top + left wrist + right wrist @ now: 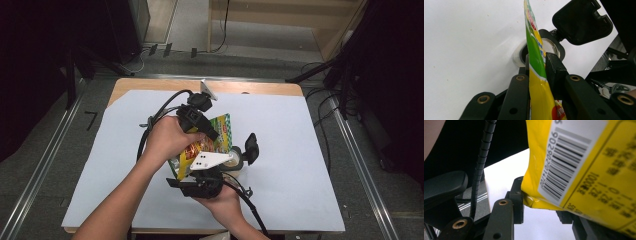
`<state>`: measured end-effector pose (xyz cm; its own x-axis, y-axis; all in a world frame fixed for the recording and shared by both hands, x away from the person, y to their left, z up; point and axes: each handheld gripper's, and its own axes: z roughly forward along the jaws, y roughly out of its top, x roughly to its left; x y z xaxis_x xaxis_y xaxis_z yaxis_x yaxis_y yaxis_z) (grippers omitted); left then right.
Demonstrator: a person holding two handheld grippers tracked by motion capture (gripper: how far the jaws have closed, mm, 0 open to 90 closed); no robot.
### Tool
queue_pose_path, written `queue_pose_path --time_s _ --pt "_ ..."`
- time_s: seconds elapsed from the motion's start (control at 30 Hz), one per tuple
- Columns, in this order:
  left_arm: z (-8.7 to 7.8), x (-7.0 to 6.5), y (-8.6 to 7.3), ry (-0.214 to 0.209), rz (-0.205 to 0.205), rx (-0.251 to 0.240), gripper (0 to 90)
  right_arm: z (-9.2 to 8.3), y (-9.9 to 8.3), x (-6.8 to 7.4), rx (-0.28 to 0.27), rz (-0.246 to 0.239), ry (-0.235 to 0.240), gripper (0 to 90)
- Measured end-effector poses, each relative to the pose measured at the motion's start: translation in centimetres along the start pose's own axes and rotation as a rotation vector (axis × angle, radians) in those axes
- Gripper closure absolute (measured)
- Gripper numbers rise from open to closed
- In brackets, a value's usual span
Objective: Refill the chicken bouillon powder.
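A yellow and green pouch is held above the white-covered tabletop, tilted over an open jar whose black hinged lid stands flipped up beside the mouth. The left hand-held gripper is pinched on the pouch's upper edge, the thin film clamped flat between its jaws, with the jar mouth just beyond. The right hand-held gripper has its jaws around the pouch's lower corner beside the barcode, and appears to be pressed on it. The step in hand is judged to be pouring from the pouch into the jar. To do it well, the pouch should be kept taut between the two grips, its lowest edge centred over the jar mouth, and the tilt raised slowly so nothing is spilled onto the tabletop. Whether the pouch is already cut open cannot be told.
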<state>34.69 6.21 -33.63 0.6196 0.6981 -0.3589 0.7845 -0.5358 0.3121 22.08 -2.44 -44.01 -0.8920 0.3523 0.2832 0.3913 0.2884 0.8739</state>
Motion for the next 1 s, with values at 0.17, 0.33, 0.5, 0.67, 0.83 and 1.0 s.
queue_pose_path --time_s 0.17,0.33,0.5,0.67,0.83,1.0 --pt "-0.11 0.21 -0.09 0.001 -0.004 -0.005 81.0 0.27 0.06 -0.09 -0.001 0.010 0.010 65.4" --pt "-0.40 0.14 -0.09 0.002 -0.012 -0.017 80.8 0.36 0.20 -0.16 -0.010 0.008 0.014 65.5" --pt "-0.57 0.11 0.15 -0.012 -0.019 -0.027 80.7 0.35 0.37 -0.25 -0.023 0.024 0.024 65.8" --pt "-0.52 0.12 0.29 -0.018 -0.017 -0.021 80.8 0.25 0.42 -0.34 -0.023 0.030 0.026 65.8" --pt "-0.56 0.14 0.32 -0.017 -0.016 -0.020 80.8 0.27 0.49 -0.32 -0.023 0.032 0.027 65.9" --pt "-0.49 0.35 0.31 -0.024 -0.023 -0.014 80.9 0.28 0.55 -0.27 -0.019 0.037 0.027 65.9"
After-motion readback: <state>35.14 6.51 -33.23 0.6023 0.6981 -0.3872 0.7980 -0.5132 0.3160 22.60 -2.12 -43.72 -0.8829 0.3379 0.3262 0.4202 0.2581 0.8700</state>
